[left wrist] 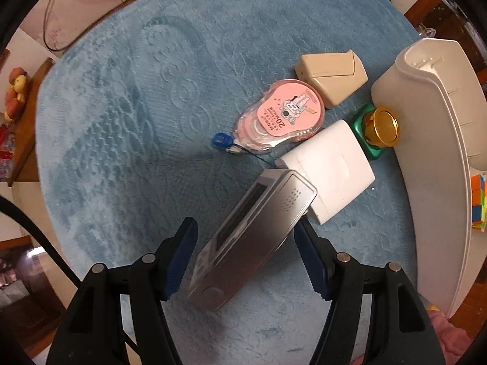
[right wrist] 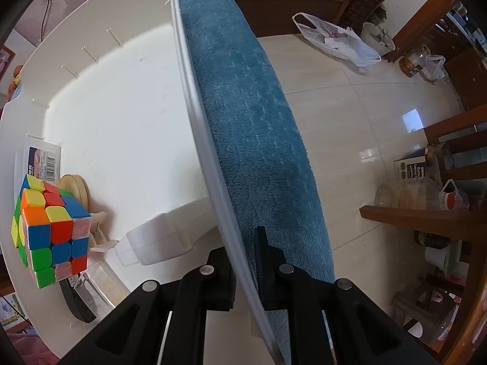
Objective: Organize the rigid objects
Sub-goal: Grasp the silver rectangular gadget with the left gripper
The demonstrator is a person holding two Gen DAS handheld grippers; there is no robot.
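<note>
Over the blue plush mat (left wrist: 121, 121), in our left wrist view, the left gripper (left wrist: 245, 255) points down with its jaws apart around a silver handheld device (left wrist: 258, 228) that lies slanted between them; we see a gap at the left pad, and contact at the right one is unclear. Beyond lie a white box (left wrist: 334, 167), a pink tape pack (left wrist: 283, 112), a beige case (left wrist: 331, 76) and a gold-capped green bottle (left wrist: 377, 127), beside the white bin (left wrist: 438, 152). We should square the jaws across the device's narrow sides before closing.

From the right wrist view, our right gripper (right wrist: 245, 270) is clamped on the bin's rim (right wrist: 194, 106), steadying it. Inside sits a colour cube (right wrist: 48, 231); we should land the device beside it.
</note>
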